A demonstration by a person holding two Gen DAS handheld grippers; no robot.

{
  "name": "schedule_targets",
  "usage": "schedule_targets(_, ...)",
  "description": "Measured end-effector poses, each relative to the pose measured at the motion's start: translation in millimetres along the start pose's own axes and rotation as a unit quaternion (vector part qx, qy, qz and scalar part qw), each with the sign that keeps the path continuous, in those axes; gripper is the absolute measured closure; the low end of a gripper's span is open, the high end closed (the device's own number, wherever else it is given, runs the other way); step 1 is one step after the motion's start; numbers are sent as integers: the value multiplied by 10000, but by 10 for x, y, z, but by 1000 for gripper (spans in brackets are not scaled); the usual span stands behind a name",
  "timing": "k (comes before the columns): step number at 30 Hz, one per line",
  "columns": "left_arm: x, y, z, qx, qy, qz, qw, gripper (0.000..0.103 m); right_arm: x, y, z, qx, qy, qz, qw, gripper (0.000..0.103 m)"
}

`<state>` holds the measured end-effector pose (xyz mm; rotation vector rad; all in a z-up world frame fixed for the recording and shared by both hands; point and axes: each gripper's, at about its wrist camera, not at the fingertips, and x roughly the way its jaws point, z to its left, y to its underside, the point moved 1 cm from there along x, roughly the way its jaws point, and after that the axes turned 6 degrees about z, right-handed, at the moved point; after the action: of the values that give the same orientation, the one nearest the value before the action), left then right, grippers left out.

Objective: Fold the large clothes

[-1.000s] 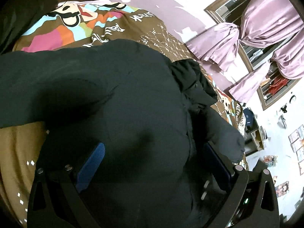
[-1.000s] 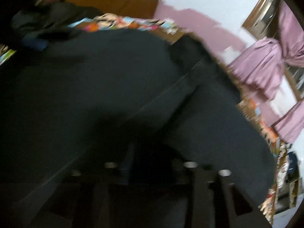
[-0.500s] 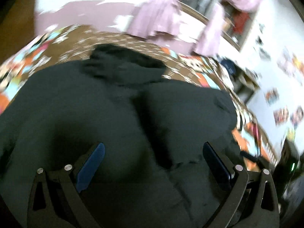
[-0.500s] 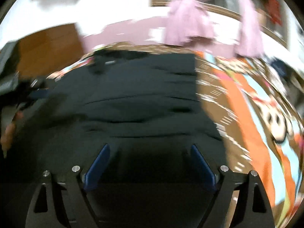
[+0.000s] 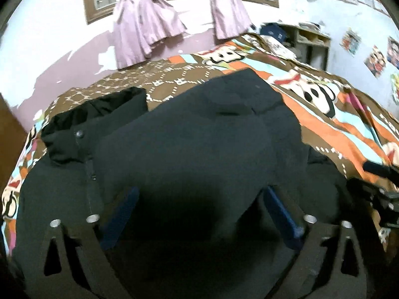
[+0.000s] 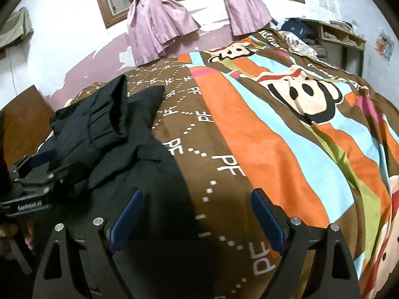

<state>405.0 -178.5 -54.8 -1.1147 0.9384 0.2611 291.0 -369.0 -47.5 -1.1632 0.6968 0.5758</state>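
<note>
Black coat (image 5: 189,134) spread on the bed (image 6: 249,129).
Its collar (image 5: 82,124) lies bunched at the far left end. Left tongs (image 5: 199,211) hang spread over the coat's middle, gripping nothing; right tongs (image 6: 197,214) are spread too, empty, over the coat's right edge and the patterned bedspread. Pink curtains (image 6: 159,27) hang behind.

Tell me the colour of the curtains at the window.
Pale lilac-pink curtains, knotted at the window; the right wrist view shows them best.
</note>
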Motion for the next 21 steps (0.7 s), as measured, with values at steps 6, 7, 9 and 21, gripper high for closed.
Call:
schedule_targets(6, -16, -27, 159, -311, 27, -103, 9995, 87, 17, 23, -14, 21, -13, -16, 10000, 16)
schedule_targets(7, -66, -37, 185, -329, 36, -134, 9994, 91, 13, 27, 13, -32, -12, -26, 10000, 16)
schedule_targets(9, -149, -16, 264, -505, 106, -253, 9983, 93, 10, 39, 87, -140, -14, -51, 9999, 16)
schedule_targets(21, -1050, 456, 1276, -2377, 366, -477, 9695, 94, 46, -28, 703, -927, -262, -200, 9951, 16)
